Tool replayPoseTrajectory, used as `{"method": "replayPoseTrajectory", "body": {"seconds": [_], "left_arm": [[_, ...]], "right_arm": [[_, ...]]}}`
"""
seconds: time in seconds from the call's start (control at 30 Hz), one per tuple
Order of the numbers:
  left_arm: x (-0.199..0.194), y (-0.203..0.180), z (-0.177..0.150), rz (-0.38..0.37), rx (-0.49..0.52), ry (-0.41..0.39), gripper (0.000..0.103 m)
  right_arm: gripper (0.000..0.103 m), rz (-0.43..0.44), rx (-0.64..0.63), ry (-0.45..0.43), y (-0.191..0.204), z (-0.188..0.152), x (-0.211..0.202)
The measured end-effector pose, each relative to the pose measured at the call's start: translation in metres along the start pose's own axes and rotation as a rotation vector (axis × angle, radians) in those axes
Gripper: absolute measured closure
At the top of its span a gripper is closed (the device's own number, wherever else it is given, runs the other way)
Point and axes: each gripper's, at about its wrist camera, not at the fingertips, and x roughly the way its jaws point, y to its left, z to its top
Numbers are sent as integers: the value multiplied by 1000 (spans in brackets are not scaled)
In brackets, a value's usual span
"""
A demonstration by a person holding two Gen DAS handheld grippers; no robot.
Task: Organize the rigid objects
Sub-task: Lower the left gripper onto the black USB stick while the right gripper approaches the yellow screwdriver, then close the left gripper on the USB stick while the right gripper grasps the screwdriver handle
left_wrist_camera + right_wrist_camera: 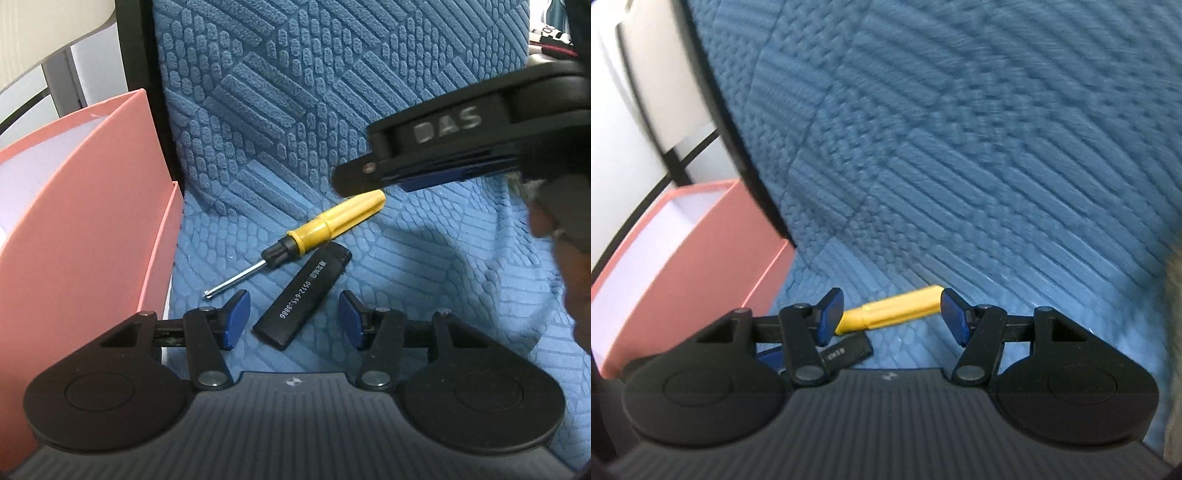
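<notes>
The left gripper (pixel 294 319) is released, fingers either side of the lighter's (pixel 302 296) near end on the blue cover (pixel 424 258). Beyond lies the screwdriver (pixel 295 243), its yellow handle between the right gripper's (pixel 891 314) released fingers. A pink box (pixel 92 221) stands at the cover's left edge.

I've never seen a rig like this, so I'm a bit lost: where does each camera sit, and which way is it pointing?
Left wrist: sits behind the left tongs, looking down at a black lighter, yellow screwdriver and pink box; the right tongs intrude.
Right wrist: sits behind the right tongs, open around the screwdriver's handle.
Shared: screwdriver, lighter, box, blue textured cover.
</notes>
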Motion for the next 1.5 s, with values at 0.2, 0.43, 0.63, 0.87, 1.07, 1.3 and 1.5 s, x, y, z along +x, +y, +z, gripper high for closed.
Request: {"method": "replayPoseTrajectory", "body": {"seconds": [0.2, 0.43, 0.63, 0.87, 1.07, 1.3, 1.5], "left_arm": [[3, -1, 5, -27, -3, 17, 44], [5, 5, 9, -68, -12, 46, 54], [1, 7, 10, -80, -9, 66, 66], [-7, 13, 5, -106, -21, 70, 74], [-9, 13, 0, -109, -29, 73, 75], [-18, 14, -6, -146, -71, 93, 75], [-29, 13, -14, -167, -108, 112, 75]], "right_arm": [[42, 54, -97, 24, 0, 4, 20], [42, 77, -167, 60, -1, 13, 44], [43, 74, -232, 133, 0, 16, 43], [46, 39, -287, 225, 0, 14, 36], [71, -25, -349, 243, 3, 4, 21], [78, -80, -306, 237, 28, -10, 16], [79, -127, -239, 220, 43, -26, -7]]}}
